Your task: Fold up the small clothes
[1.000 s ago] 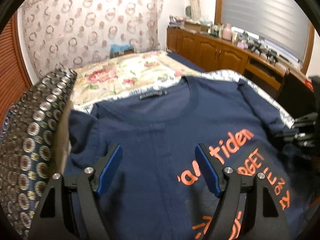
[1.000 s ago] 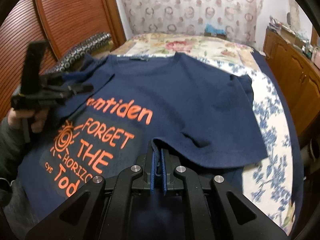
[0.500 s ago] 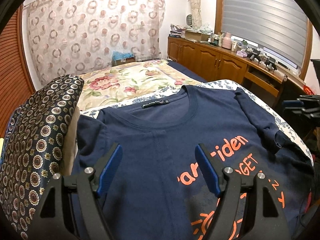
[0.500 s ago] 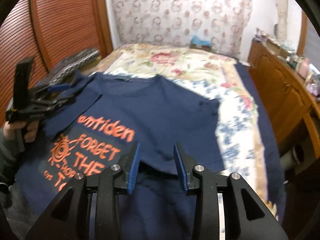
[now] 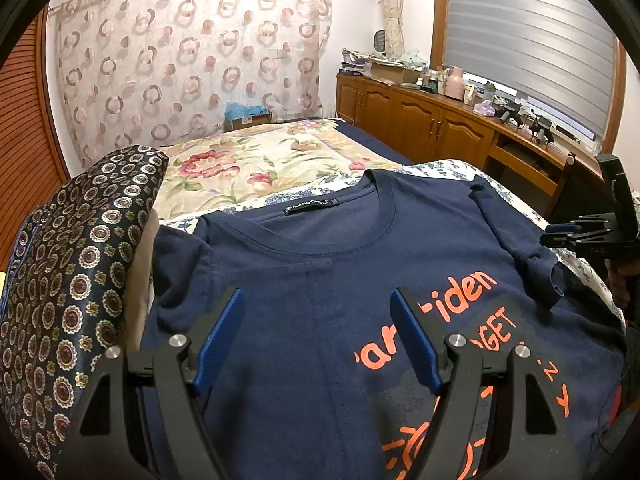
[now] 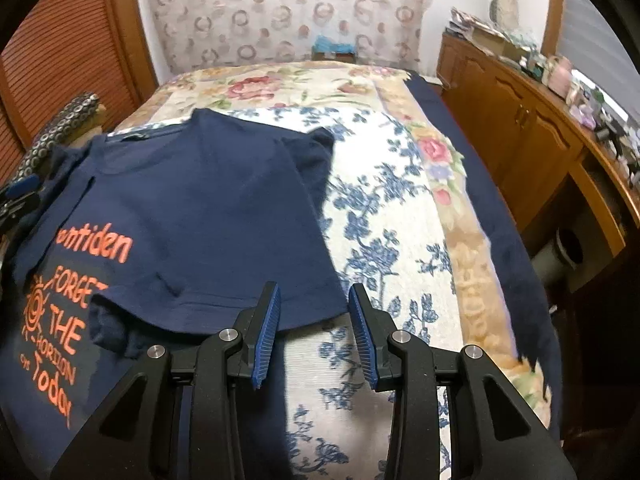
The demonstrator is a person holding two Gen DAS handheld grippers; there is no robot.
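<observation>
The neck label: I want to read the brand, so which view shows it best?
The left wrist view: the neck label faces the camera inside the collar, its white lettering visible. In the right wrist view it is only a small dark, blurred strip at the collar.

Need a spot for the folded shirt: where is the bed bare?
Free: blue-flowered bedspread right of the navy T-shirt, and the rose-print quilt beyond its collar. Crowded: the patterned cushion hugs the shirt's left side; the wooden counter is cluttered.

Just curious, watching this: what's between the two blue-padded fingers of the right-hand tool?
In the right wrist view, the right gripper holds nothing: between its open fingers lies only the white bedspread with blue flowers, beside the hem of the navy T-shirt with orange lettering.
</observation>
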